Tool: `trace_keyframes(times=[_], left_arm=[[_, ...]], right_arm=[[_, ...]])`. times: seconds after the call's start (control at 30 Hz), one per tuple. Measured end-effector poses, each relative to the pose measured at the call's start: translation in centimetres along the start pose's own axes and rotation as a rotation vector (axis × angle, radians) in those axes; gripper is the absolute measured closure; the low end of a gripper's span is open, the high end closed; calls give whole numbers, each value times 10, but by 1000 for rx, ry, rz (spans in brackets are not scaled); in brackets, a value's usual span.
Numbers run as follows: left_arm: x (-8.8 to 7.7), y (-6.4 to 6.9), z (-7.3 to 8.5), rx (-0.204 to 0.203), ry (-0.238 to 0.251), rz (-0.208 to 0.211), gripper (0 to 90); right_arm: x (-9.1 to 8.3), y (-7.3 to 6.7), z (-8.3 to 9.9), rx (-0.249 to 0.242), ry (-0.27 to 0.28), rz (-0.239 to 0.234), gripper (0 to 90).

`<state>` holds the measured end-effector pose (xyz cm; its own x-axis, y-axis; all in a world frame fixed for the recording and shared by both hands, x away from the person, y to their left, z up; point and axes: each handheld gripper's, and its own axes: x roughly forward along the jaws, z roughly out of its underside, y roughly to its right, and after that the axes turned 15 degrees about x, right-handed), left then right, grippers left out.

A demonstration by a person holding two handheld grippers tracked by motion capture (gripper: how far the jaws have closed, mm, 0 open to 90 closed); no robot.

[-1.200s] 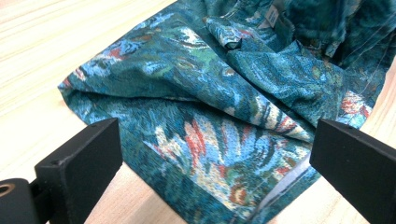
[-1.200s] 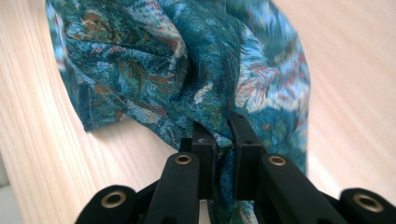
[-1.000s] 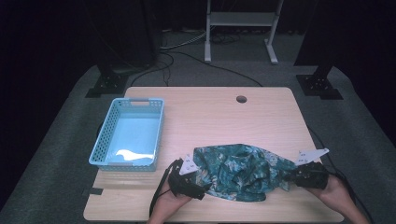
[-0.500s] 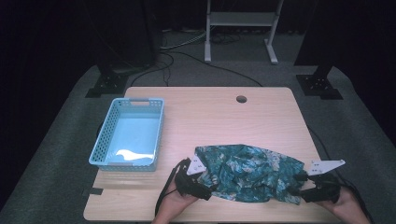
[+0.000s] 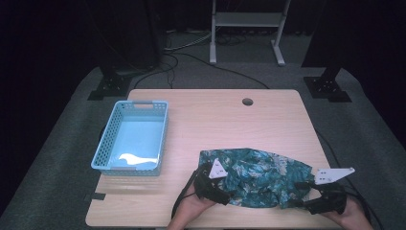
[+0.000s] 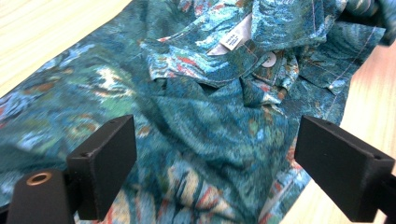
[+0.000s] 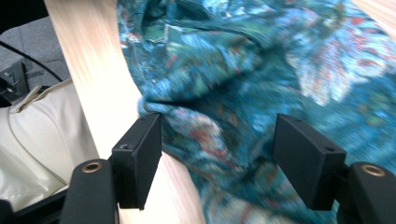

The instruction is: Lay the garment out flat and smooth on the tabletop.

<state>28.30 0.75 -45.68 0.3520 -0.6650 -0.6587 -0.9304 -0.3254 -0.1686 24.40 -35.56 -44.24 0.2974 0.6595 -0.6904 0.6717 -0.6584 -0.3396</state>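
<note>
A teal floral shirt (image 5: 258, 175) lies crumpled on the wooden table (image 5: 230, 124) near its front edge. My left gripper (image 5: 225, 194) is at the shirt's left end. In the left gripper view its jaws (image 6: 215, 172) stand wide over the cloth (image 6: 210, 93) and have just been closing, with fabric between the pads but not pressed. A white label (image 6: 233, 39) and a button (image 6: 270, 59) show at the collar. My right gripper (image 5: 299, 201) is at the shirt's right front corner. Its jaws (image 7: 217, 163) have just been opening and straddle the hem (image 7: 243, 60) without gripping.
A light blue perforated basket (image 5: 130, 167) stands at the table's left. A round cable hole (image 5: 247, 101) sits near the far edge. The table's front edge runs close beside the right gripper, with the person's pale trousers (image 7: 37, 140) below it.
The right gripper, shut on the shirt's right end a second ago, has opened and drawn back toward the front edge. The left gripper has slid right onto the shirt's left end.
</note>
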Motion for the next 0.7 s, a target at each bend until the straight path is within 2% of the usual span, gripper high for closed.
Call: trace_keyframes(times=[0.1,0.23,0.3,0.43,0.57,0.7], left_arm=[[7,0,-4,13,-24,3,153],[18,-3,-5,4,-56,11,163],[22,-5,-5,0,-70,16,198],[28,-7,-4,5,-94,17,234],[29,-7,-4,22,-86,23,340],[28,-6,-4,33,-74,30,462]], right_arm=[[8,-6,-3,9,-2,-41,326],[21,-14,-8,17,-11,-63,311],[27,-16,-10,33,-24,-39,317],[38,-11,-12,62,-37,45,365],[47,-3,-13,87,-35,102,469],[54,2,-14,110,9,100,626]])
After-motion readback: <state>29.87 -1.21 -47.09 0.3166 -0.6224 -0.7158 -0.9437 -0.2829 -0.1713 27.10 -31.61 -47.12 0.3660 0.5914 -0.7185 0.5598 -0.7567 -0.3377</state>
